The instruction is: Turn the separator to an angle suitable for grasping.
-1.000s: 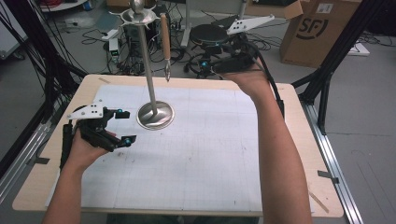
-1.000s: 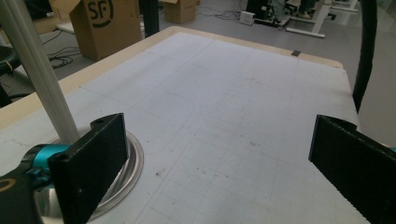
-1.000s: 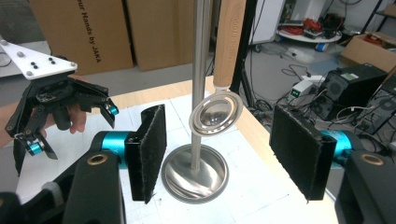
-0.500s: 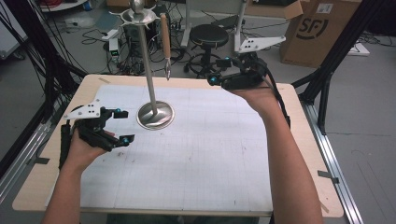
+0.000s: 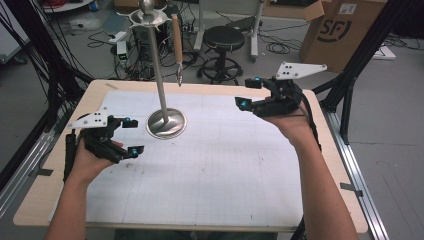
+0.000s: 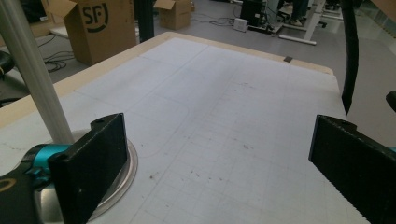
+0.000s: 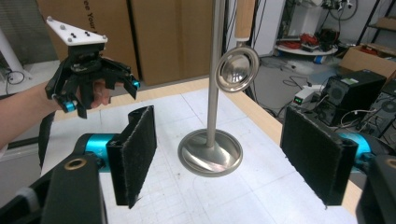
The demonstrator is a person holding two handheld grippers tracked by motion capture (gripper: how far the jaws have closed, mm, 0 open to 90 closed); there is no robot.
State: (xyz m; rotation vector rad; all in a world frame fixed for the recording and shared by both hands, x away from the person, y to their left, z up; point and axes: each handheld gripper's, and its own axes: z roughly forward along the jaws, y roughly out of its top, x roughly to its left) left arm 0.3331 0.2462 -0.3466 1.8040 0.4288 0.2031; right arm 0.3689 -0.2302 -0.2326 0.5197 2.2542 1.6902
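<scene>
A metal stand rises from a round shiny base (image 5: 166, 123) on the white mat, its pole (image 5: 158, 65) reaching a top disc. A ladle with a wooden handle (image 5: 176, 37) hangs from that top; its round bowl (image 7: 238, 68) faces my right gripper. My left gripper (image 5: 128, 136) rests open on the mat just left of the base (image 6: 125, 164), nothing between its jaws. My right gripper (image 5: 249, 92) hovers over the mat's back right, pointing left at the stand (image 7: 210, 153). Its jaws have just been opening and stand wide with nothing between them.
The mat (image 5: 220, 165) covers a wooden table (image 5: 330, 165). Behind the far edge are a stool (image 5: 223, 37), cables and a cardboard box (image 5: 340, 30). Black frame posts (image 5: 365, 55) stand at both sides. The left gripper (image 7: 100, 91) shows beyond the stand.
My right hand has come from beyond the table's far edge toward me and down over the mat's back right, its jaws spreading wider. The left hand has stayed put.
</scene>
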